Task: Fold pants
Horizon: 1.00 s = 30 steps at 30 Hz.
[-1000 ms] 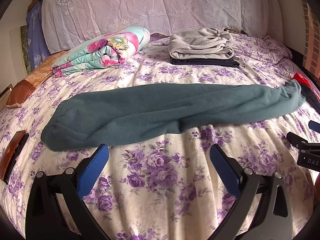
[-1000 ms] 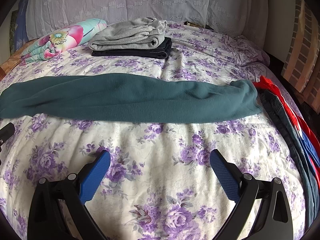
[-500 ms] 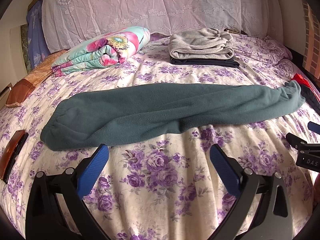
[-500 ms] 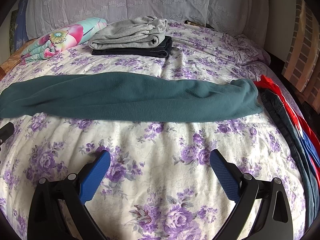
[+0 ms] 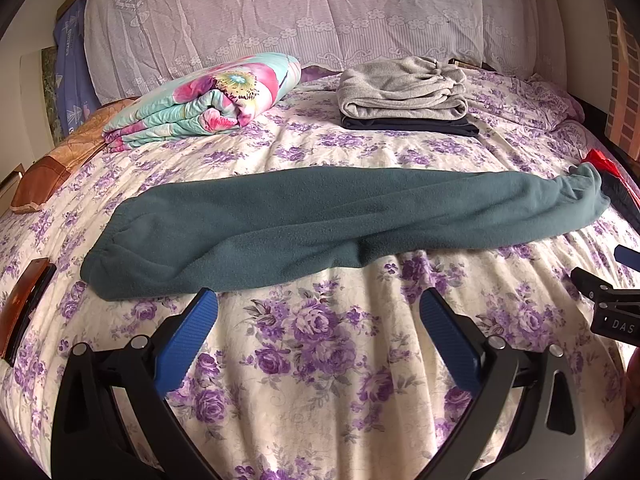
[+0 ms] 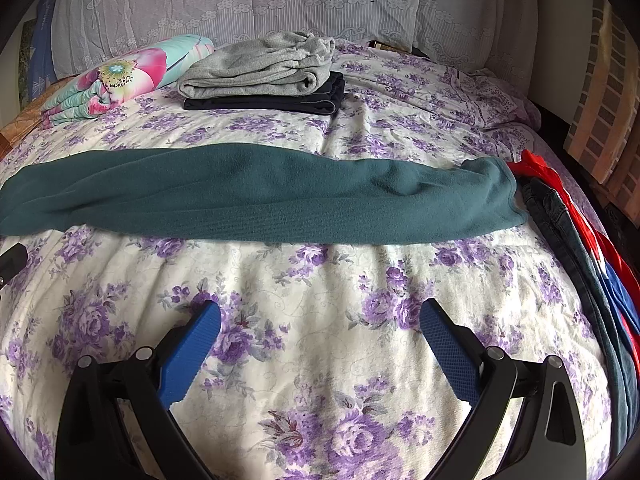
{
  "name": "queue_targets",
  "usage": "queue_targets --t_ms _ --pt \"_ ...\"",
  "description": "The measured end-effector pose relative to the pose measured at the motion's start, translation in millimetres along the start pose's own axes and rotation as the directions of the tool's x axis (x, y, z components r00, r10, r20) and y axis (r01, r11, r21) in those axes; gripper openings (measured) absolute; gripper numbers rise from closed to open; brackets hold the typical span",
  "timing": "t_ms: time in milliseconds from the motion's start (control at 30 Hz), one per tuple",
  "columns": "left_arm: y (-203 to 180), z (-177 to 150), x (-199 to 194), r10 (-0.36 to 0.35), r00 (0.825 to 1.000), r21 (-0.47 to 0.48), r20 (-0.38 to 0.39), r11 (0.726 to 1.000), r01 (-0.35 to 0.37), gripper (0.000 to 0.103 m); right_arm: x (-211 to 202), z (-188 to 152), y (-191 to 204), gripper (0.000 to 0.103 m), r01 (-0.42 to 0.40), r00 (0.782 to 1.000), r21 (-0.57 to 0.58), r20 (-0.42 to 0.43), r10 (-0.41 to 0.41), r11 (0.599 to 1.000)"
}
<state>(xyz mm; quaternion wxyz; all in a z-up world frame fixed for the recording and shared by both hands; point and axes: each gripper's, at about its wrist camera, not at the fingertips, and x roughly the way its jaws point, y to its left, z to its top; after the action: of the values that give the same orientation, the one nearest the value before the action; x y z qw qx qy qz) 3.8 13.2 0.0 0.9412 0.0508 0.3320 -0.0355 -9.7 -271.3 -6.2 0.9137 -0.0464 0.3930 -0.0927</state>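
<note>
Little has shifted over the past second: both grippers hover over the bed in nearly the same spots, the views drifting only slightly, and the teal fleece pants (image 5: 340, 224) lie where they were. Folded lengthwise into one long band, leg on leg, the pants stretch left to right across the middle of the floral purple bedspread (image 5: 312, 360). Their gathered cuffs (image 5: 108, 264) sit at the left end, and the wider waist end (image 6: 496, 196) lies at the right, just beside a pile of dark jeans and red and blue garments (image 6: 576, 240) at the bed's right edge. The fleece looks soft and matte, with a shallow crease along the near edge and a small hump near the right end.

The left gripper (image 5: 318, 320) is spread wide and holds nothing, its blue pads (image 5: 188, 336) poised over the bedspread just near of the pants. The right gripper (image 6: 320, 332) is likewise wide and empty, well near of the pants.

On the far side, a grey folded garment (image 5: 400, 88) rests on top of a dark folded one (image 5: 408, 126). To their left lies a folded floral quilt (image 5: 208, 100), all before a lace-covered headboard (image 5: 280, 12).
</note>
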Motion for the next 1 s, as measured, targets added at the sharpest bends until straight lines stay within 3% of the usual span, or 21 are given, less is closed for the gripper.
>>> queue_targets --t_ms 1000 --pt "1.2 0.0 -0.2 -0.004 1.0 -0.006 0.0 1.0 0.004 0.098 -3.9 3.8 -0.4 0.1 0.0 1.0 -0.001 -0.006 0.0 1.0"
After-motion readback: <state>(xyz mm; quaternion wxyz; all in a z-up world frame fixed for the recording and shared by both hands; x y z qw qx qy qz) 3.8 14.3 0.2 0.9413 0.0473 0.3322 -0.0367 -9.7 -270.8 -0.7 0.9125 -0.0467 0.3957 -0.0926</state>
